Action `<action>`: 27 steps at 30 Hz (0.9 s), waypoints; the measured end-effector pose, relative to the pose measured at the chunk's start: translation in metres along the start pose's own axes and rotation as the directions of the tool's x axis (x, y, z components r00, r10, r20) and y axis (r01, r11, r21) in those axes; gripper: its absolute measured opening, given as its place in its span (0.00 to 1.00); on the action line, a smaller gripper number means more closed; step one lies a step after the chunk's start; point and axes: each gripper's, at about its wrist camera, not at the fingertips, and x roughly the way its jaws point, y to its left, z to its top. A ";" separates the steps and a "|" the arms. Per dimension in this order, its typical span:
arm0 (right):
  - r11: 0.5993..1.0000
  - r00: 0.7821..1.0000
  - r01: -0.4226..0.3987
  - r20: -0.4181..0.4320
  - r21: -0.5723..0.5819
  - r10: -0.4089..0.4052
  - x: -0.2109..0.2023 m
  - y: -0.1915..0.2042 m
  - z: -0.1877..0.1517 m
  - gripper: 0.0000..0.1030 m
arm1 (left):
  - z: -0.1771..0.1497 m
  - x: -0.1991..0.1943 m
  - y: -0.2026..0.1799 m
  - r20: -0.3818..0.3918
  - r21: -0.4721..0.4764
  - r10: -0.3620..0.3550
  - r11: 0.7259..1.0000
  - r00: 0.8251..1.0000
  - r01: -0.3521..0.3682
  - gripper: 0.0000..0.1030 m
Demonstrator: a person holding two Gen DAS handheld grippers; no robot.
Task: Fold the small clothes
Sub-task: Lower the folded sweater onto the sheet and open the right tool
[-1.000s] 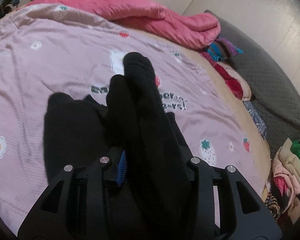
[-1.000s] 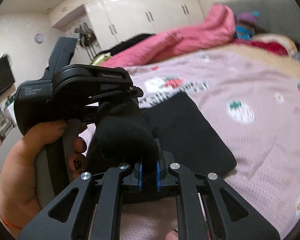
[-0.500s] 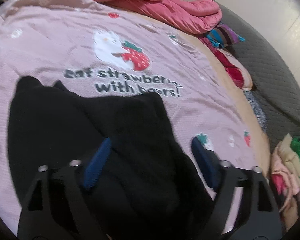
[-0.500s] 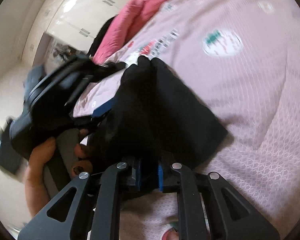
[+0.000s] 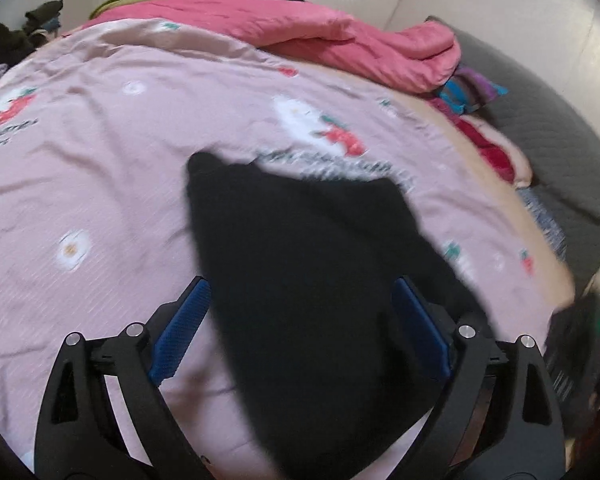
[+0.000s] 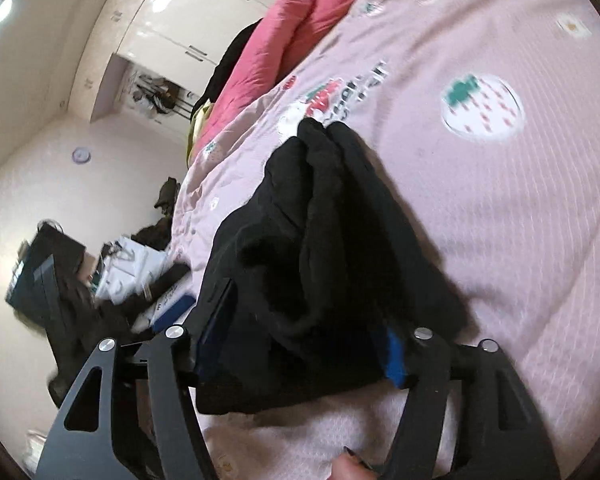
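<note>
Black garment (image 5: 320, 264) lies bunched on the pink sheet (image 5: 100, 168), just below its strawberry print (image 5: 340, 138). My left gripper (image 5: 300, 320) stands wide open over it; my right gripper (image 6: 300, 336) is parted too, cloth loose between its pads. I judge one fold laid; next I must flatten it, then pinch an edge.

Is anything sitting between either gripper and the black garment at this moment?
Nothing visible does. The black garment lies on the pink bedspread directly between the spread fingers of the left gripper, and its bunched folds sit right between the right gripper's open fingers. The pink quilt lies well behind.
</note>
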 end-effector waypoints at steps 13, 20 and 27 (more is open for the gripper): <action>0.977 0.994 0.107 0.015 -0.186 -0.106 0.048 0.013 0.032 0.20 | -0.019 0.004 0.012 0.004 0.007 0.010 1.000 1.000 -0.010 0.83; 0.968 0.989 0.128 0.102 -0.218 -0.108 0.027 0.015 0.039 0.15 | -0.020 0.001 0.002 0.003 0.028 -0.036 0.999 0.999 0.036 0.83; 0.976 0.986 0.157 0.075 -0.150 -0.147 0.035 -0.010 0.035 0.17 | -0.023 0.009 -0.001 -0.030 0.034 -0.047 0.998 0.998 0.048 0.83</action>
